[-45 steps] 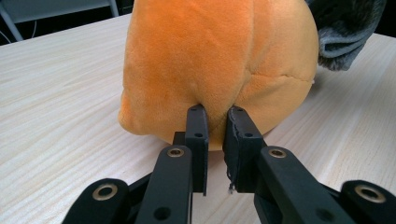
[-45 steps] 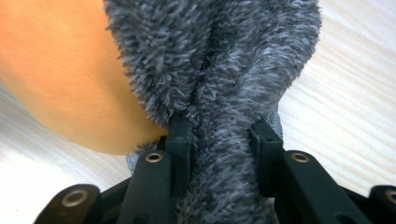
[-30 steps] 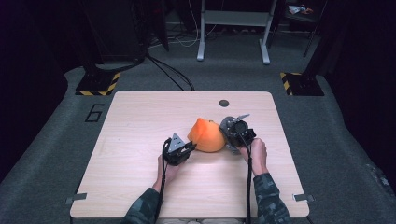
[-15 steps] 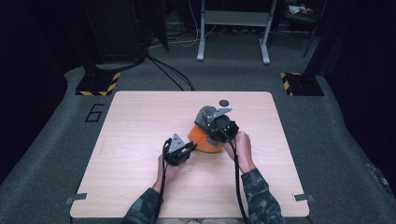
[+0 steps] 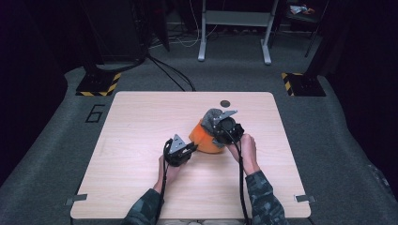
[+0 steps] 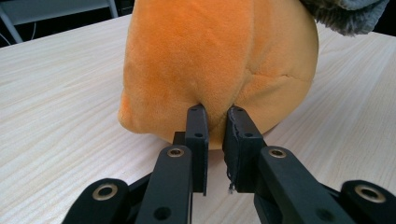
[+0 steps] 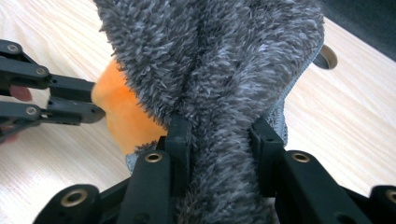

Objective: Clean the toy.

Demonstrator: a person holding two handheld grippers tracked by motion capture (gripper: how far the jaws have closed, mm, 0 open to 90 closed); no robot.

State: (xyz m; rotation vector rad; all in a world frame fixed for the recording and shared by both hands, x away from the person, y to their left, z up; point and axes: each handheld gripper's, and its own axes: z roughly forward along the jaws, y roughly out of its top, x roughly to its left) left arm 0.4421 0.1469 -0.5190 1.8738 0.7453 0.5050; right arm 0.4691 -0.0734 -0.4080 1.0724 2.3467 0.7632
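Note:
An orange plush cushion (image 5: 202, 139) lies at the middle of the wooden table (image 5: 141, 122). A grey fuzzy fabric cover (image 5: 212, 114) rises over its far right side. My left gripper (image 5: 191, 149) is at the cushion's near left. In the left gripper view it (image 6: 215, 116) is shut on a pinch of the orange plush (image 6: 210, 56). My right gripper (image 5: 217, 125) hangs over the cushion's right side. In the right gripper view it (image 7: 219, 126) is shut on a thick fold of the grey fabric (image 7: 210, 60). The orange plush (image 7: 121, 112) and the left gripper (image 7: 95, 105) show behind it.
A small round hole (image 5: 225, 103) sits in the table near its far edge. On the grey floor beyond stand two stand bases with yellow-black stripes (image 5: 98, 84) (image 5: 300, 83) and a metal frame's legs (image 5: 234, 33). A "6" (image 5: 95, 113) is marked left of the table.
My right gripper has moved left and up over the cushion, taking the grey fabric with it. The left gripper has kept still on the orange plush.

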